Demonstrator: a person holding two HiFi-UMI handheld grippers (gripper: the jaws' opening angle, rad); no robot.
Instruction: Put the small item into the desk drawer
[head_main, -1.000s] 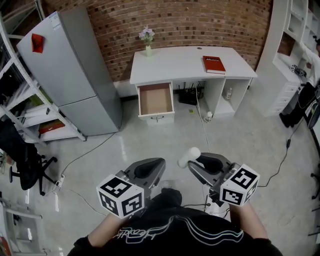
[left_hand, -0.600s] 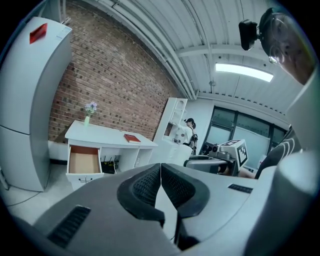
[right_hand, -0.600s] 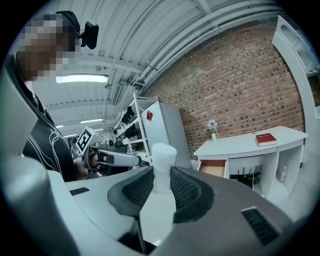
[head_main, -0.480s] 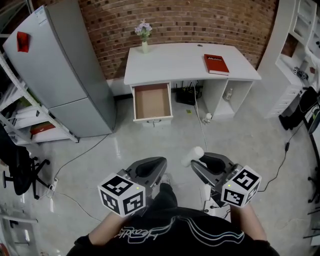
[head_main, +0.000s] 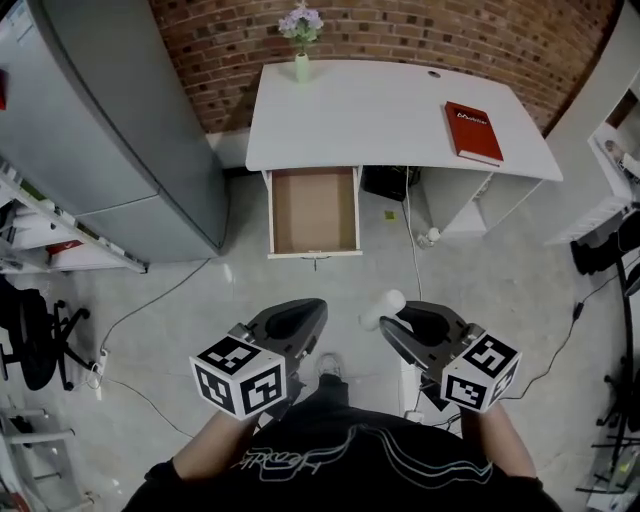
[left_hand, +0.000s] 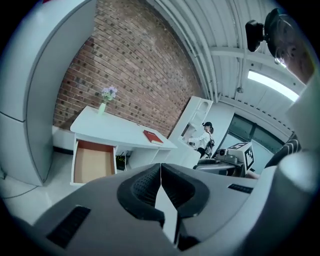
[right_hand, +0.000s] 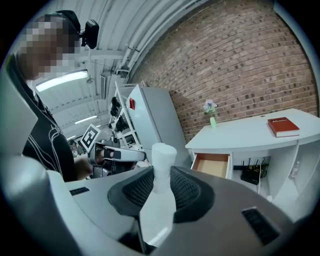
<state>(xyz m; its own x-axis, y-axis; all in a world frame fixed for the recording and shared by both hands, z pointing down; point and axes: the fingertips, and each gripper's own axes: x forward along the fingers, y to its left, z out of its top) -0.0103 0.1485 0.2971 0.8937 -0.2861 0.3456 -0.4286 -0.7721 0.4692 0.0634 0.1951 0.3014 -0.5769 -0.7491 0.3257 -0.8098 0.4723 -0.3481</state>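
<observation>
**Item pinched, drawer well ahead**

Left gripper (head_main: 305, 318) is closed on nothing. The open drawer (head_main: 313, 210) lies well ahead. Right gripper (head_main: 396, 318) clamps the white item (head_main: 382, 308) at its waist. So slim a hold could let it pivot and drop on the floor (head_main: 200, 300). Its long axis runs along the jaws, head toward the desk (head_main: 380, 110).

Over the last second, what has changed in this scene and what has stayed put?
The person has walked toward the desk: it and its open drawer now sit nearer and larger in the head view. Nothing was gripped or released. The right tool still clamps the small white item; the left tool stays shut and empty. The red book and flower vase have not moved on the desk.
</observation>
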